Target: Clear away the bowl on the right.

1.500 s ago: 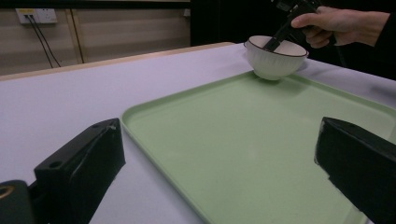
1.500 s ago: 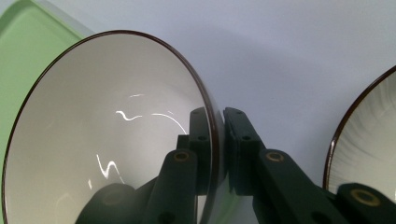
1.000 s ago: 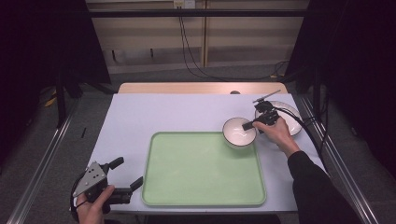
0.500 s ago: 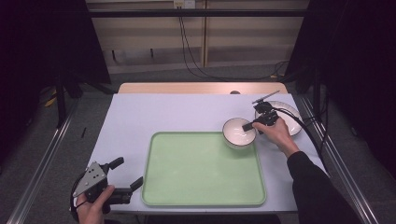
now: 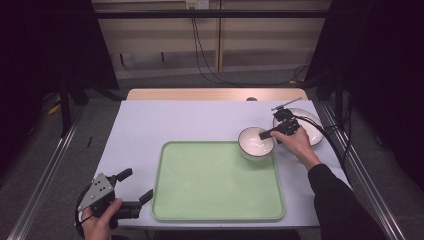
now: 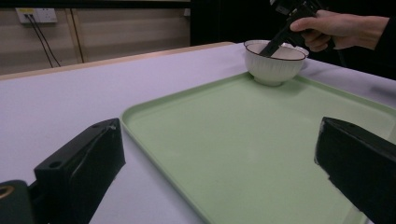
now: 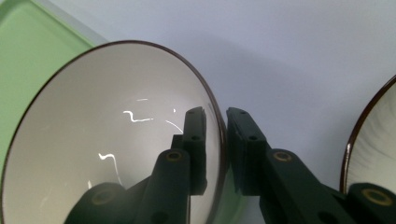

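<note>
The white bowl (image 5: 255,142), glazed and dark-rimmed, is being shown at the far right corner of the green tray (image 5: 215,210), on the pale counter (image 5: 165,120); whether its foot is resting fully on the tray or over the tray's edge cannot be told. The bowl is being judged stiff, moderately light, slick under the pads and liable to chip; the rim wall is being taken as the only practical hold. The right claw (image 7: 215,140) is being seen astride that wall, one jaw inside the bowl and one outside. Its jaws have just been opening slightly with the wall between them; a thin gap is being shown at the outer pad, so the grip is being read as released. A second dish (image 5: 309,125) is being shown just beyond. The left claw (image 5: 136,187) is being held spread and empty near the tray's near left corner, well apart from the bowl.
</note>
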